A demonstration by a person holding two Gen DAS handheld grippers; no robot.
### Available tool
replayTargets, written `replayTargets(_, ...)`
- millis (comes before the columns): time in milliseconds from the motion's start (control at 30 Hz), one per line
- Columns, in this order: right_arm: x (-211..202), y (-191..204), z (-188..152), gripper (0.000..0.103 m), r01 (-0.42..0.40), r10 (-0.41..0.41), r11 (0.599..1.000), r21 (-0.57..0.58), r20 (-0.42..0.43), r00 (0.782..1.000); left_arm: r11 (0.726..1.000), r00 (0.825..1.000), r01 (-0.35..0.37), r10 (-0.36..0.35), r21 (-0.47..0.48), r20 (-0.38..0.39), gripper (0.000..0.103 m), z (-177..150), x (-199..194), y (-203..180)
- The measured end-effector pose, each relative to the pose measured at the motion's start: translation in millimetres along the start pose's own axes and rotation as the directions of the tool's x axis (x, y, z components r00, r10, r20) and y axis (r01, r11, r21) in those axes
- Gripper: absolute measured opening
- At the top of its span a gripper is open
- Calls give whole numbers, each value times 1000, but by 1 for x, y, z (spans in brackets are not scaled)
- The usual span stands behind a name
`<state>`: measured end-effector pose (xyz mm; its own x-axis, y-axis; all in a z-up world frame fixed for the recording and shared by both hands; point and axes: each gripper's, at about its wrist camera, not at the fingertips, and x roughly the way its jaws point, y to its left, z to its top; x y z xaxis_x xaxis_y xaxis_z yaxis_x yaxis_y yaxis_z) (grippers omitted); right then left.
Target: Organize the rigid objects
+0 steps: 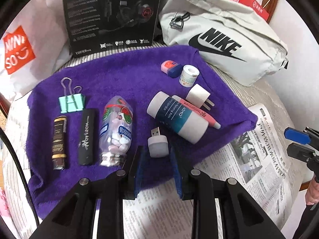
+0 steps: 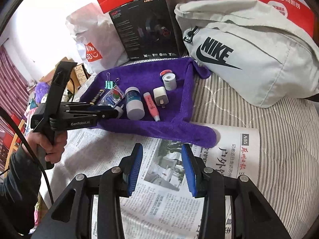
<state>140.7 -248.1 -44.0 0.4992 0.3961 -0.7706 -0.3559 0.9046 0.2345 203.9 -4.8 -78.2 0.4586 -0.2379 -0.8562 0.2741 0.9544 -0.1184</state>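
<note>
A purple towel [image 1: 119,79] holds several small objects. In a row at the left lie a teal binder clip [image 1: 71,103], a chocolate bar [image 1: 59,142], a black Horizon stick [image 1: 87,137] and a candy bottle [image 1: 116,131]. A white USB night light [image 1: 157,144] sits between the fingers of my open left gripper [image 1: 156,151], untouched. Further right lie a white-and-blue balm bottle [image 1: 177,116], a pink tube [image 1: 197,111], a white plug adapter [image 1: 199,96], a tape roll [image 1: 189,75] and a pink-blue tin [image 1: 171,67]. My right gripper [image 2: 161,149] is open and empty above the newspaper [image 2: 163,189].
A grey Nike bag [image 1: 223,39] lies at the back right, a black headset box [image 1: 111,14] stands behind the towel, and a white Miniso bag [image 1: 18,49] is at the left. Red bags [image 2: 283,6] are at the back. The striped bedding [image 2: 259,119] lies underneath.
</note>
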Motion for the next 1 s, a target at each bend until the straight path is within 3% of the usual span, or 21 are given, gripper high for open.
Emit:
replayTargets(100,-8,7,-3,40,4,-5,1000,11,19,1000,1000,999,-22,22,-14,23,26,-9,-16,-2)
replayTargets(167,-10,10,-4,41,13,-13,1000,13,18,1000,997,996,-72,74,-35,56,26,-20,-31,-3)
replayTargets(400,-10,22,-5,40,134,-136,989,58,41,990,987,990,-70,87,-147,113,26,-50,-73,0)
replayTargets(533,-17,41,-5,40,189,-191,981,31,68,979,978,976,-129,155,-163,154,26,-65,-102,-5)
replayTargets(767,-35,66,-12,40,196,-198,980,25,103,975,973,967,-85,133,-216,217,26,-86,-134,-6)
replayTargets(833,-41,70,-15,40,196,-198,980,29,113,974,973,967,-60,112,-223,228,36,-89,-139,-6)
replayTargets(900,-47,74,-17,41,199,-201,979,31,124,972,972,962,-43,103,-232,253,53,-92,-146,-6)
replayTargets(933,-50,75,-18,43,203,-205,979,33,129,970,971,960,-35,98,-235,262,70,-93,-148,-7)
replayTargets(967,-53,75,-19,46,206,-209,978,38,135,969,971,956,-27,95,-239,276,80,-94,-151,-8)
replayTargets(1000,-55,76,-19,52,207,-212,977,43,144,967,970,952,-24,96,-242,290,81,-96,-154,-9)
